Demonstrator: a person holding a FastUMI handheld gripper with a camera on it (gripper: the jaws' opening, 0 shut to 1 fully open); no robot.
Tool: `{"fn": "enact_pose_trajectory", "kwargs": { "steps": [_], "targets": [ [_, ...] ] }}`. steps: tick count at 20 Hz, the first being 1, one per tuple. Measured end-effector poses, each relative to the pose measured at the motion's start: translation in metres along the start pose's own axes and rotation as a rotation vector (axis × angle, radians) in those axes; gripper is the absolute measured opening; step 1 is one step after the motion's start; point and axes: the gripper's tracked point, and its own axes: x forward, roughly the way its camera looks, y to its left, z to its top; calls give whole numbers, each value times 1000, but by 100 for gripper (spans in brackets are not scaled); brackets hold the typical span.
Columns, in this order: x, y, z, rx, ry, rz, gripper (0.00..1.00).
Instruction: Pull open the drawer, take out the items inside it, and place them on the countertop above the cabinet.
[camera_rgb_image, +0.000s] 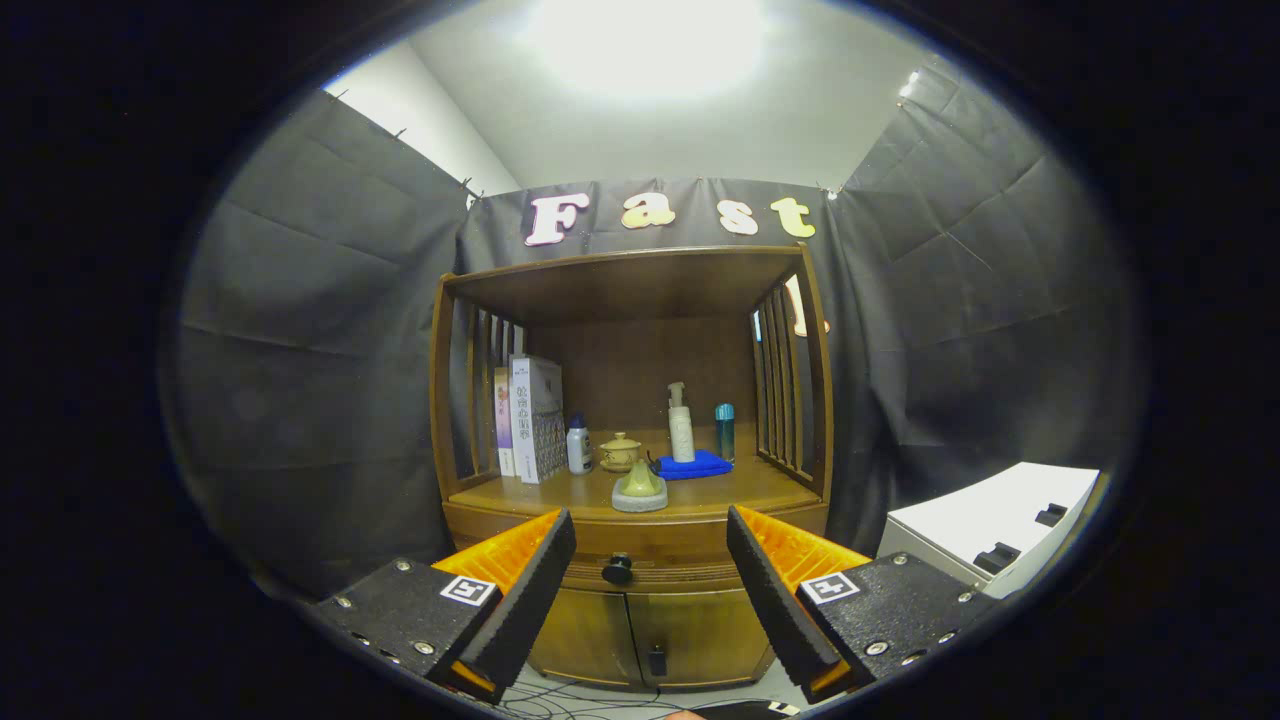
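1. While I hang in front of the wooden cabinet (640, 600), my gripper (650, 575) is spread wide and grasps nothing; my fingers (520, 590) stand well apart with bare air between them.
2. The drawer (640, 560) sits closed beyond my fingers, its dark round knob (617, 569) showing in the gap between them.
3. Below the drawer are two cabinet doors (640, 635) with a small dark latch where they meet.
4. Above the drawer, the countertop (700, 490) carries books (530, 418) leaning at the left, a small white bottle (579, 444), a lidded pot (620, 452), a pump bottle (681, 423) on a blue cloth (693, 465), a teal tumbler (724, 430), and a green-and-grey object (640, 487) nearest the front edge.
5. A white box (990, 530) stands to the right of the cabinet.
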Motion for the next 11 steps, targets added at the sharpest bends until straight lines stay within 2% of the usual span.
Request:
{"fn": "enact_pose_trajectory", "kwargs": {
  "steps": [11],
  "targets": [
    [-2,1,-12,-18,11,7,95]
  ]
}}
